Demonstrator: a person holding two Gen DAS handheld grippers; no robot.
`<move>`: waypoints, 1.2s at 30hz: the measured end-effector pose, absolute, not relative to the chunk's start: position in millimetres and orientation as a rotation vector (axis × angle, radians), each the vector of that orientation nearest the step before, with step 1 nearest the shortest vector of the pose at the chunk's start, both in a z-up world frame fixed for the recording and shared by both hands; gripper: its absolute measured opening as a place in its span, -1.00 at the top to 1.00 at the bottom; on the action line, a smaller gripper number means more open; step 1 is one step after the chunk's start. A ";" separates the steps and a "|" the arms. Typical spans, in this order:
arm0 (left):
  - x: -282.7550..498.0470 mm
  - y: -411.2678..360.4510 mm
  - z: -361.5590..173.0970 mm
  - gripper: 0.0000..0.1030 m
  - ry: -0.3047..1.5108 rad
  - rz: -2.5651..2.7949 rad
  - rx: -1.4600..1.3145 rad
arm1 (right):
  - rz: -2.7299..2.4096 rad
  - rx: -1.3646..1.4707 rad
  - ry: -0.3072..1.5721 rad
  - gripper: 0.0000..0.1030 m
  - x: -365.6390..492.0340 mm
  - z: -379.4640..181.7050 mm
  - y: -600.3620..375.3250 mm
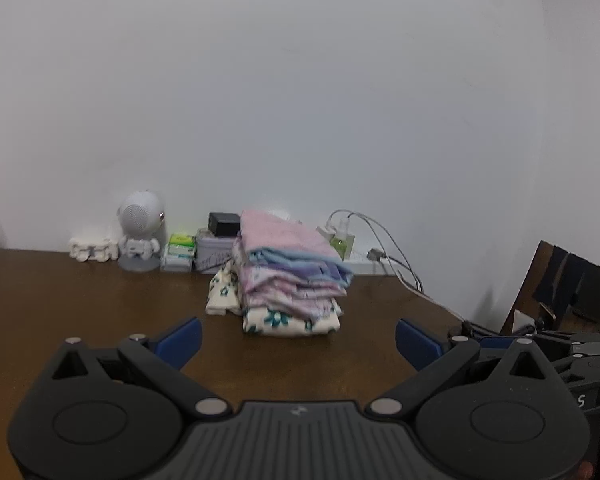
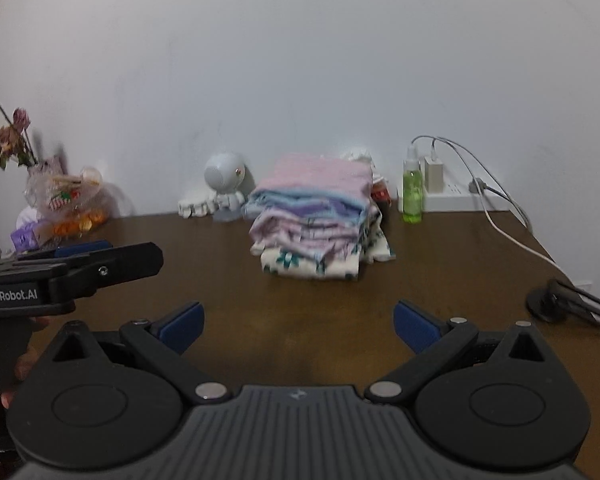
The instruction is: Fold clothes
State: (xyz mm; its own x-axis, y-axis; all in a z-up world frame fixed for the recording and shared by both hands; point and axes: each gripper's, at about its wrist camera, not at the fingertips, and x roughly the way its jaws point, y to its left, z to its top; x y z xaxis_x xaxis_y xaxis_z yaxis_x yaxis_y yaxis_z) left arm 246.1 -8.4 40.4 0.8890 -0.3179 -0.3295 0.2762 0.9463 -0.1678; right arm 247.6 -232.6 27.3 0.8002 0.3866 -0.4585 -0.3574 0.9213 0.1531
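A stack of folded clothes stands at the back of the brown table, pink on top, blue and purple in the middle, floral cream at the bottom. It also shows in the right wrist view. My left gripper is open and empty, short of the stack. My right gripper is open and empty, also short of the stack. The left gripper's body shows at the left of the right wrist view.
Along the wall stand a white round-headed figure, small boxes, a green spray bottle and a power strip with cables. Flowers and a bag are at the far left. A black stand sits by the right edge.
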 end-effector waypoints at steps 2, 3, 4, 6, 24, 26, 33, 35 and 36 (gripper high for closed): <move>228.2 -6.4 40.2 -1.00 0.364 -0.282 -0.124 | 0.400 0.065 0.516 -0.99 230.1 26.1 -232.8; 219.3 -5.3 40.1 -1.00 0.366 -0.268 -0.127 | 0.403 0.072 0.524 -0.99 221.2 25.3 -233.0; 209.8 -4.8 39.8 -1.00 0.366 -0.251 -0.117 | 0.411 0.077 0.533 -0.99 213.1 24.2 -232.7; 190.9 -4.0 39.4 -1.00 0.366 -0.218 -0.094 | 0.420 0.082 0.547 -0.99 197.1 22.1 -231.6; 72.3 0.6 14.8 -1.00 0.468 -0.154 -0.048 | 0.372 0.049 0.557 -0.99 80.3 13.5 -232.4; 61.1 0.3 14.5 -1.00 0.470 -0.155 -0.046 | 0.365 0.047 0.556 -0.99 70.0 11.7 -233.0; 28.8 -0.9 13.8 -1.00 0.472 -0.133 -0.029 | 0.316 0.057 0.575 -0.99 49.3 4.2 -234.8; 23.1 -1.7 13.0 -1.00 0.479 -0.132 -0.020 | 0.300 0.066 0.581 -0.99 44.8 2.2 -235.6; 20.2 -1.6 12.1 -1.00 0.478 -0.130 -0.022 | 0.293 0.069 0.584 -0.99 42.5 1.3 -236.0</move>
State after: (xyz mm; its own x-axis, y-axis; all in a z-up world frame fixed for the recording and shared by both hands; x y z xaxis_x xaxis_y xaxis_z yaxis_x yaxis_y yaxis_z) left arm 20.2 -1.6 12.1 0.8798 -0.1299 -0.4572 0.1196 0.9915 -0.0515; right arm 42.5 -236.0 1.3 0.7944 0.2916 -0.5329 -0.2525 0.9564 0.1470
